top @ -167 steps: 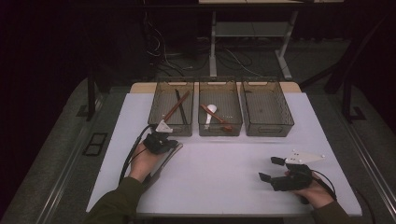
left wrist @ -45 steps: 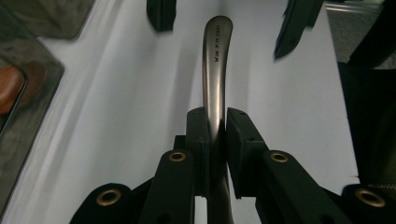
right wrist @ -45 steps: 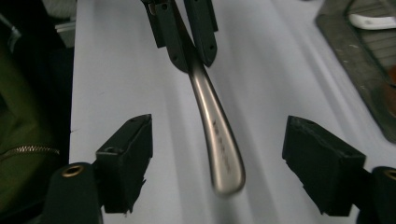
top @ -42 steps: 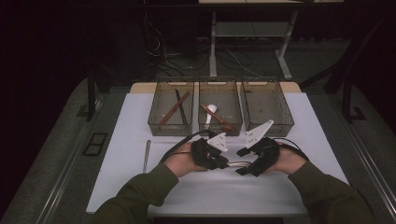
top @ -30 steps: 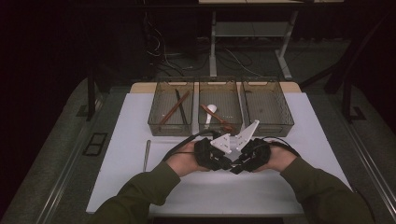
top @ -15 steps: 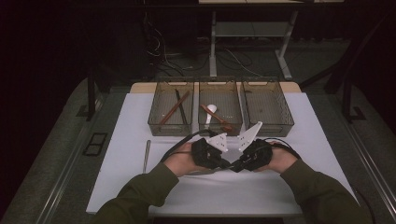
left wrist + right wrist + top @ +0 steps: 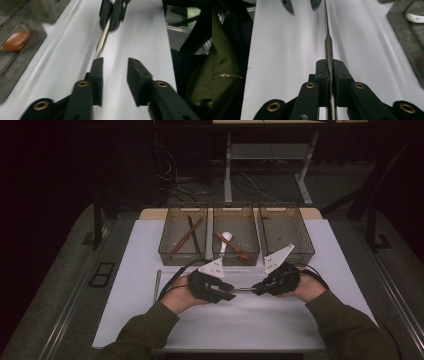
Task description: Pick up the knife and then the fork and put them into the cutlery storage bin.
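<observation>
White tabletop [image 7: 150, 320] up front: a metal rod [image 7: 328, 50] hangs just above it, clamped in the right gripper [image 7: 330, 68]. Left gripper [image 7: 115, 72] jaws have just opened off its tip. Three bins [image 7: 285, 251] sit behind.

Lighting is uneven: the white table [image 7: 150, 320] is moderately lit from overhead, while the floor and room beyond its far edge fall into near darkness. Shadows beneath the hands are soft and short. The high view is grainy but in focus. The left gripper view is motion-blurred, its bins [image 7: 22, 45] smeared. The right gripper view is sharper near the jaws, softening toward the table's far end.
</observation>
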